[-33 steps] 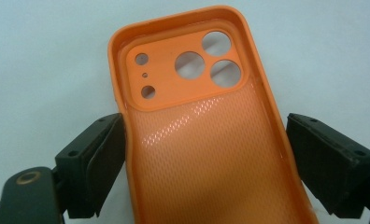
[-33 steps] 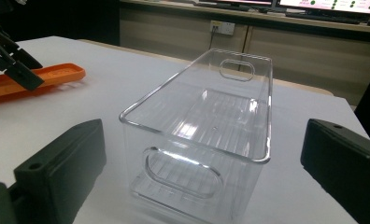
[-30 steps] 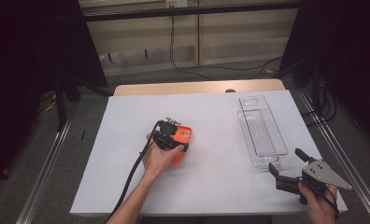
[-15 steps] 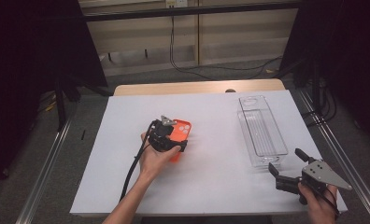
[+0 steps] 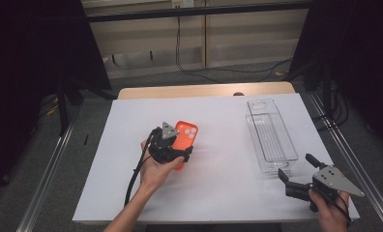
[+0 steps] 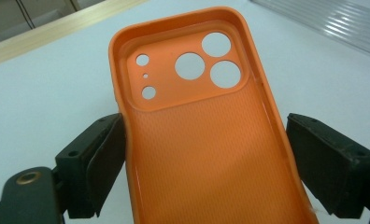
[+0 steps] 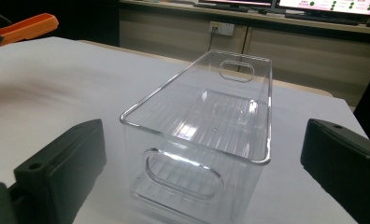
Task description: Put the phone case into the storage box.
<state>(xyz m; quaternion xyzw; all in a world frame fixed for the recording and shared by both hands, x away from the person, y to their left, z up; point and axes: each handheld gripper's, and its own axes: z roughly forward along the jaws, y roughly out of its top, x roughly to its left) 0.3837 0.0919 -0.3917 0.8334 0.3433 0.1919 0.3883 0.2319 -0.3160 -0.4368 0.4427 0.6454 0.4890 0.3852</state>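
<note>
- While the orange phone case sits clamped across its width in the left gripper, its open side faces that gripper's camera and its camera cut-outs point away.
- Seen from the high view, the case is near the middle of the white table.
- Near the table's right front corner, the right gripper has its jaws spread wide with nothing between them.
- Just ahead of them stands a clear plastic bin, long and bare inside.

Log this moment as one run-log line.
left gripper: shut on orange phone case, lifted off white table | right gripper: open, empty, facing clear plastic bin | bin: empty
</note>
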